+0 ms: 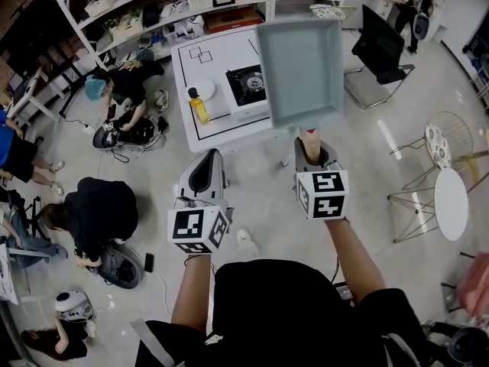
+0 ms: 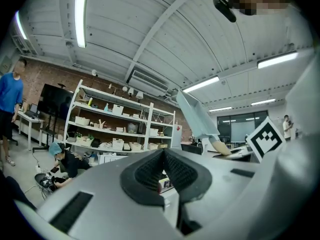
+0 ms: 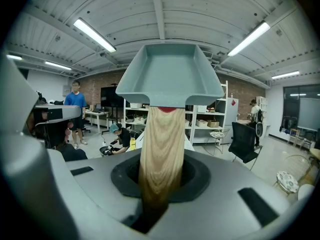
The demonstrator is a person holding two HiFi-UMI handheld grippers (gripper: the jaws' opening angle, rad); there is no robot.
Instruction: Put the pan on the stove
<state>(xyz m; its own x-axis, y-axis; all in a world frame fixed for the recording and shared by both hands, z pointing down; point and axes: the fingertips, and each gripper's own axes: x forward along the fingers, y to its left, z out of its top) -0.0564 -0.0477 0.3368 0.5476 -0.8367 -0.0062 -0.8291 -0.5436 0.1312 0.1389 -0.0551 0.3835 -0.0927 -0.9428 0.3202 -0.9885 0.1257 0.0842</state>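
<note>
Aloft, we clamp the grey-blue square pan (image 1: 302, 67) by its wooden handle (image 3: 161, 149) in our right claw (image 1: 311, 153), presumably for reach toward the black stove (image 1: 246, 82) on the white counter (image 1: 221, 128). Our left claw (image 1: 205, 176) is closed on nothing.

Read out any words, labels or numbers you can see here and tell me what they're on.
No readable words or numbers.
Cubes on left gripper and right gripper: black-and-white square patterns, no letters.
Pan: no print visible.
Yellow bottle on the table: label too small to read.
</note>
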